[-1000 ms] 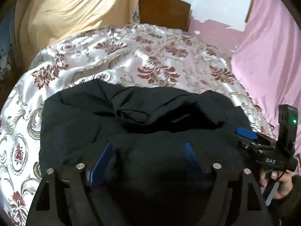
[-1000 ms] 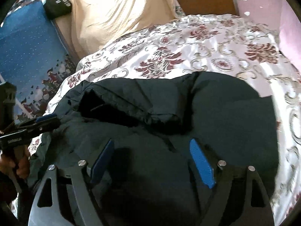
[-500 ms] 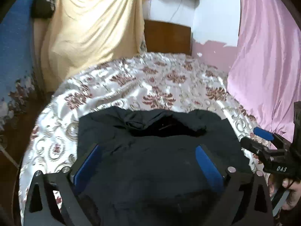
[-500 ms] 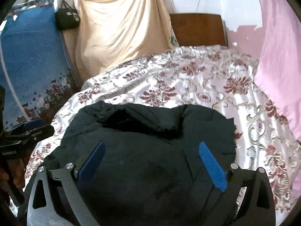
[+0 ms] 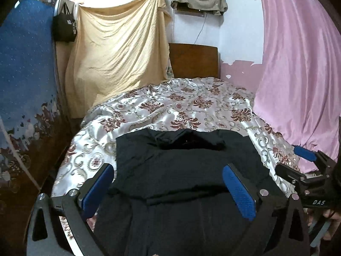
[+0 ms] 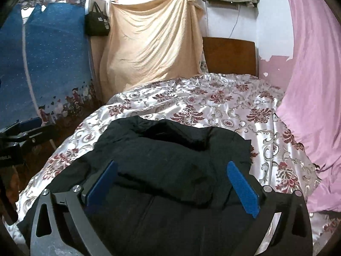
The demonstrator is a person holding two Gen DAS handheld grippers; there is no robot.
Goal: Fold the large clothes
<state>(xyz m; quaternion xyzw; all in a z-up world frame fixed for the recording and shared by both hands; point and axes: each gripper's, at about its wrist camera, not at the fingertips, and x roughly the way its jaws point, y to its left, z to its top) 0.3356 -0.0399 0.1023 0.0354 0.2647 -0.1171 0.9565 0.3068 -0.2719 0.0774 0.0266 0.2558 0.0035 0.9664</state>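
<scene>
A large black garment [image 5: 183,166] lies folded over on the near part of the bed, its hood bunched at the far edge; it also shows in the right wrist view [image 6: 170,162]. My left gripper [image 5: 168,187] is open and empty above the garment's near part. My right gripper [image 6: 172,183] is open and empty above the garment as well. The right gripper also shows at the right edge of the left wrist view [image 5: 307,166], and the left gripper at the left edge of the right wrist view [image 6: 27,128].
The bed has a white floral satin cover [image 5: 191,104] and a wooden headboard [image 5: 194,59]. A pink curtain [image 5: 298,74] hangs on the right, a yellow cloth [image 5: 119,64] and a blue panel [image 5: 23,68] on the left. A black bag [image 5: 64,27] hangs on the wall.
Both grippers have pulled back and up from the garment, and their jaws have opened wider. The garment now lies smaller in view and stays still on the bed.
</scene>
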